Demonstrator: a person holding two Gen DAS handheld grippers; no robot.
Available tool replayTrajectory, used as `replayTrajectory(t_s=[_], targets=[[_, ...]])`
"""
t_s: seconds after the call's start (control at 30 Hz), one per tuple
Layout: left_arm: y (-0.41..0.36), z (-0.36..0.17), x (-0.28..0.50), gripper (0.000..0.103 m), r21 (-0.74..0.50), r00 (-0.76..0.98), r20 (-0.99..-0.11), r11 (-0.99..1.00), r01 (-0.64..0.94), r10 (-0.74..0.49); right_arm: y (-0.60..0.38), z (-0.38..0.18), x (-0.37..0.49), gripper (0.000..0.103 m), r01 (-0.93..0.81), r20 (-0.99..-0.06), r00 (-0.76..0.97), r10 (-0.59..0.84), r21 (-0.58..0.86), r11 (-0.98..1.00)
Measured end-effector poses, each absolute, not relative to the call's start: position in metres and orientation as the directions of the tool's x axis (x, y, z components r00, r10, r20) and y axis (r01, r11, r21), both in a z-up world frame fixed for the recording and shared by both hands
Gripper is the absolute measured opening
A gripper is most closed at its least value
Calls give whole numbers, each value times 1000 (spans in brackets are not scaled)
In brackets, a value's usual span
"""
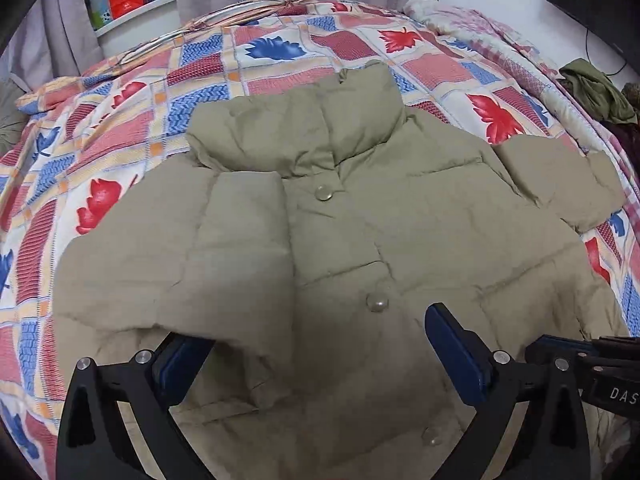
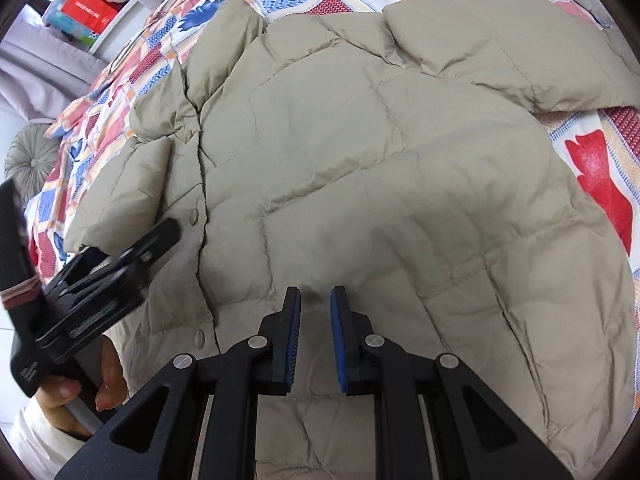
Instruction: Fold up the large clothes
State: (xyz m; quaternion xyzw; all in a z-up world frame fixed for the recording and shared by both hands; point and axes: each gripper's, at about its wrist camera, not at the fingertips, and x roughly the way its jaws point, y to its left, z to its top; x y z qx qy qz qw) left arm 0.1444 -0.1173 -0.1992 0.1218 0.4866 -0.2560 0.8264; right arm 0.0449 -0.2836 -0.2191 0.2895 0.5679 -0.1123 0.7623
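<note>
A khaki puffer jacket (image 1: 360, 216) lies front-up on the bed, collar away from me, snaps closed. Its left sleeve (image 1: 224, 248) is folded across the chest; its cuff drapes over my left gripper's left finger (image 1: 180, 360). My left gripper (image 1: 320, 340) is open wide over the jacket's lower front. The jacket also fills the right wrist view (image 2: 380, 160). My right gripper (image 2: 316, 320) hovers over the jacket's right side with its jaws a narrow gap apart and nothing between them. The right sleeve (image 1: 560, 184) lies spread out to the right.
The bed carries a patchwork quilt (image 1: 120, 128) with red and blue leaves. A dark green garment (image 1: 596, 88) lies at the far right edge. A white shelf (image 1: 128, 4) with boxes stands behind. A round grey cushion (image 2: 32, 160) lies at the left.
</note>
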Motion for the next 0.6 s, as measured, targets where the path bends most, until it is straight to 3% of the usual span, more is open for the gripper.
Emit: replayTrajectory(t_s=[0.13,0.17,0.2,0.23,0.27,0.3,0.37,0.53,0.6], targets=[[-66,-176,148,102,-21,482,-837,897,442,-257,-275,-205,44,22,435,-930,344,130,281,856],[-48,-172,152,102,-23,501,-831,915,403,-242,-269,-199,50,38,407,-928,354,118,267,874],[-28,-171,157,102,-36,506,-831,930,365,-231,-262,-193,54,60,377,-923,369,107,254,891],[-6,-172,165,102,-53,504,-836,946,319,-217,-255,-186,57,69,343,-916,390,98,243,907],[13,-174,172,95,-66,503,-841,960,273,-201,-243,-178,65,73,294,-905,416,90,228,928],[32,-180,179,84,-73,495,-850,971,229,-181,-230,-172,73,73,240,-898,432,84,205,949],[68,-197,197,77,-77,451,-883,988,135,-130,-200,-163,89,73,133,-889,453,71,146,980],[104,-238,214,77,-100,387,-915,994,51,-112,-110,-164,125,73,-118,-865,500,-50,-125,985],[103,-250,215,77,-54,390,-918,997,58,-72,-81,-173,136,73,-183,-842,525,-120,-250,951]])
